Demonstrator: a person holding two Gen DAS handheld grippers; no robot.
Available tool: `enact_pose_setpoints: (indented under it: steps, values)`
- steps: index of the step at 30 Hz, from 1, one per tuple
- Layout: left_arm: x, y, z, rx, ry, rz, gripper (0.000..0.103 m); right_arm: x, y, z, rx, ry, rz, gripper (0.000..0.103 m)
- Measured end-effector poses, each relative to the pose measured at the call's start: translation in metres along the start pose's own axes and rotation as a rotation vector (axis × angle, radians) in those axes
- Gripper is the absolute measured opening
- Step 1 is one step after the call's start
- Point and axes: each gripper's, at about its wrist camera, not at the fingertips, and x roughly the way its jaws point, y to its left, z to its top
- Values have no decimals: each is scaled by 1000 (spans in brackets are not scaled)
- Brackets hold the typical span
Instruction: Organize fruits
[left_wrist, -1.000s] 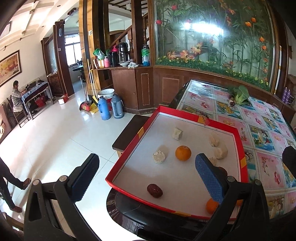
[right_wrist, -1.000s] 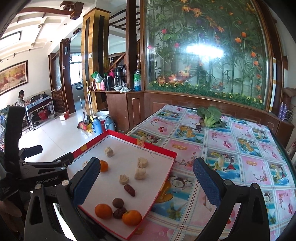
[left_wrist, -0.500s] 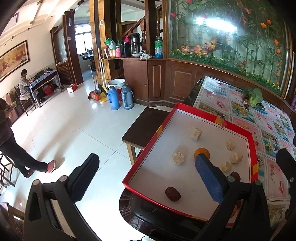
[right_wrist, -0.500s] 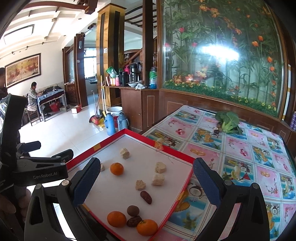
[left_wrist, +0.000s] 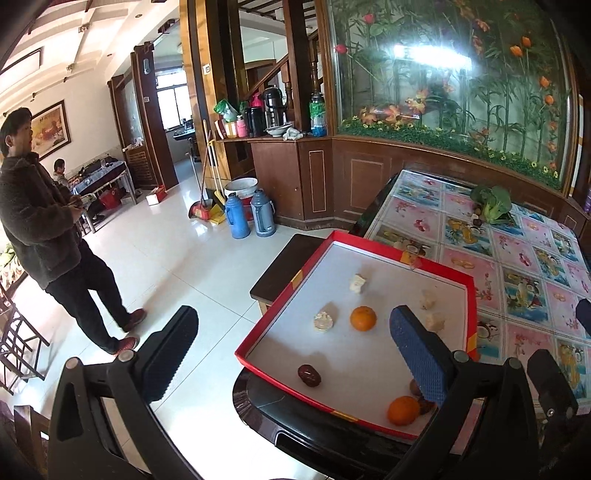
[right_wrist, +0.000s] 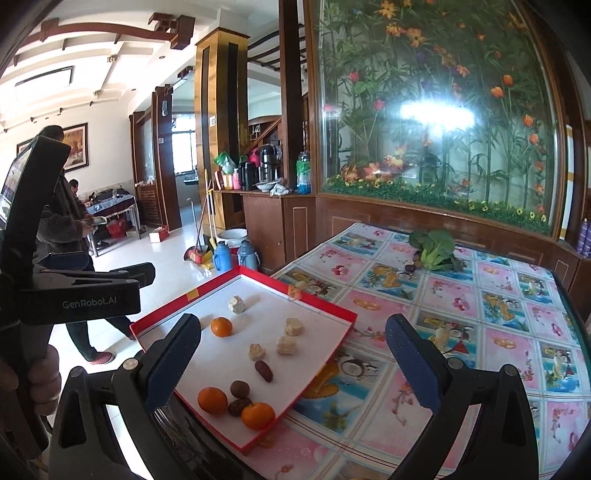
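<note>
— Left gripper (left_wrist: 291, 347) and right gripper (right_wrist: 293, 354): spread wide, holding nothing, above the red tray (right_wrist: 325, 308).
— Sorted?
— Partly: two oranges (right_wrist: 212, 400) near dark fruits (right_wrist: 239, 388); third orange (right_wrist: 221, 327) apart among pale chunks (right_wrist: 286, 345).

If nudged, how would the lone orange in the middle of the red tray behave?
The lone orange looks round, so it would probably roll across the red tray's flat white floor. The raised rim should likely stop it. Its skin probably grips well.

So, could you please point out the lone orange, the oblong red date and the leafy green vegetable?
lone orange (right_wrist: 221, 327), right wrist view, centre of its peel.
oblong red date (right_wrist: 263, 370), right wrist view, mid-body.
leafy green vegetable (right_wrist: 433, 245), right wrist view, leaf cluster.
</note>
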Motion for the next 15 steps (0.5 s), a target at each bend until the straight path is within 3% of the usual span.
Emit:
enact_pose_setpoints:
  steps: [7, 15]
  values:
    - [-23, -27, 7, 25, -39, -41, 103, -13, -15, 1, 53, -41, -21, 102]
    - [-23, -38, 4, 48, -47, -87, 103, -8, -3, 2, 26, -29, -38, 102]
